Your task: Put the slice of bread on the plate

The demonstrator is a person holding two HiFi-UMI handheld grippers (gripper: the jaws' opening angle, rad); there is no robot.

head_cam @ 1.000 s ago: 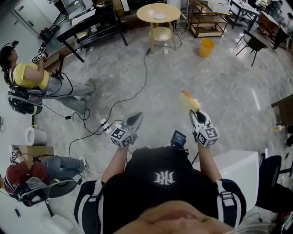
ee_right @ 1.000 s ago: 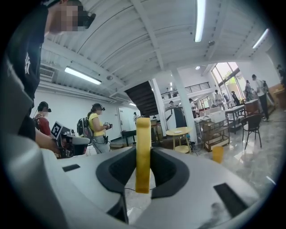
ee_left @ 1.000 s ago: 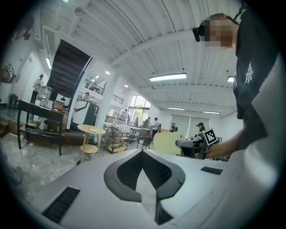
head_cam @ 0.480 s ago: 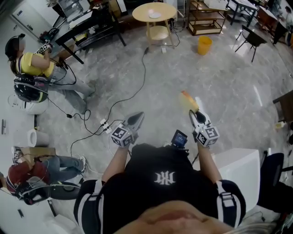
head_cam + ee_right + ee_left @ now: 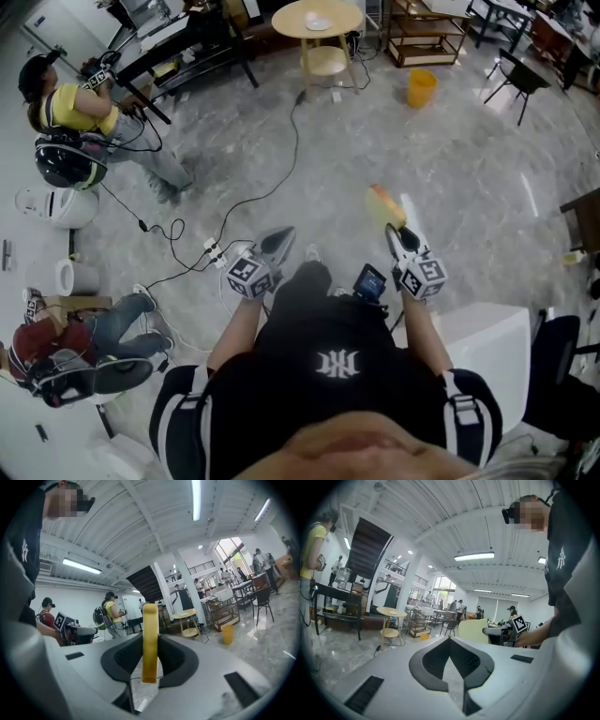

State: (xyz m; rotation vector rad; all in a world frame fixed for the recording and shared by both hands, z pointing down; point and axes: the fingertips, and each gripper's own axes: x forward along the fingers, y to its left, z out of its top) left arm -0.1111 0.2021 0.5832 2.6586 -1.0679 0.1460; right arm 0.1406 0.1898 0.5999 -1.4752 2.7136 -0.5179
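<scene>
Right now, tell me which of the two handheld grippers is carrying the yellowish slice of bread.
The right gripper: its jaws clamp the yellowish bread slice edge-on. The left gripper has its jaws together with nothing between them.

The person wears a black short-sleeved shirt (image 5: 319, 403) with a white emblem (image 5: 335, 364) on the chest and white stripes (image 5: 456, 409) on the sleeves. The left gripper (image 5: 279, 240) and right gripper (image 5: 394, 232) have pale grey moulded shells and dark ribbed fingers (image 5: 462, 656). Each carries a cube of black-and-white square markers (image 5: 243, 277).
</scene>
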